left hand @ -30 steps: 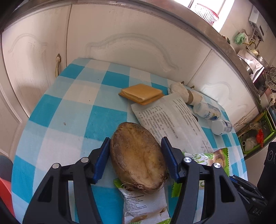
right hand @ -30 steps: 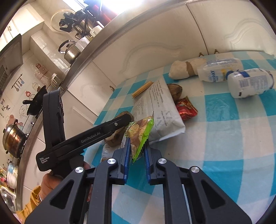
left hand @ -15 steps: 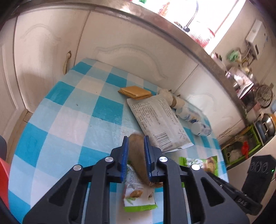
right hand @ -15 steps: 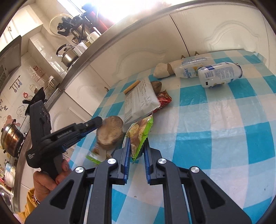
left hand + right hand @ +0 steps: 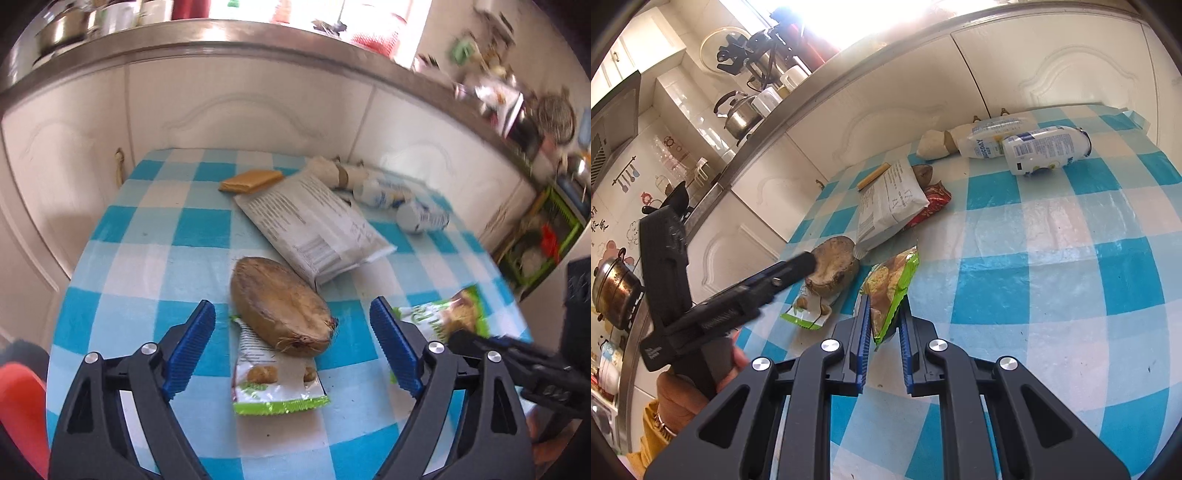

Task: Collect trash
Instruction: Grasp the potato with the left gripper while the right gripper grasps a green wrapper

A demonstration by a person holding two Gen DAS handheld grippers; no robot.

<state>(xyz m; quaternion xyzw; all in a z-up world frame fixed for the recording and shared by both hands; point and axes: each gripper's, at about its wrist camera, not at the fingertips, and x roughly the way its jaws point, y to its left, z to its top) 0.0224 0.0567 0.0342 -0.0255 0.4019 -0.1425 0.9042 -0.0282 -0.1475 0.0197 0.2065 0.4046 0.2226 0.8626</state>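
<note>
While the trash is only partly gathered, the two views read as follows.

Left view – tool: the left gripper (image 5: pixel 291 350) has its jaws spread wide, having just been opening; nothing is pressed by its blue pads (image 5: pixel 190 350).
Left view – trash: a brown husk (image 5: pixel 277 306) lies on the table just ahead of the open jaws, resting on a small green-edged wrapper (image 5: pixel 275 384); a large white packet (image 5: pixel 314 225) lies just behind it.
Left view – further back: a tan card (image 5: pixel 251 181), a pale roll (image 5: pixel 332 171) and two white bottles (image 5: pixel 402 206) lie near the far edge.

Right view – tool: the right gripper (image 5: pixel 882 325) is pressed together, pinching a green snack bag (image 5: pixel 890 284) held off the table.
Right view – other trash: a red wrapper (image 5: pixel 932 205) peeks from under the white packet.

Progress: by my reading, one bag is in hand; the husk, wrappers, packet, roll and bottles are left – most of the work remains. No bin shows in either view.

Surface: a table under a blue-and-white checked cloth (image 5: pixel 1052 258), glossy and a little wrinkled.
Room: a kitchen – white cupboard doors (image 5: pixel 258 107) under a steel counter edge, with a kettle (image 5: pixel 738 112) and pots on it.
</note>
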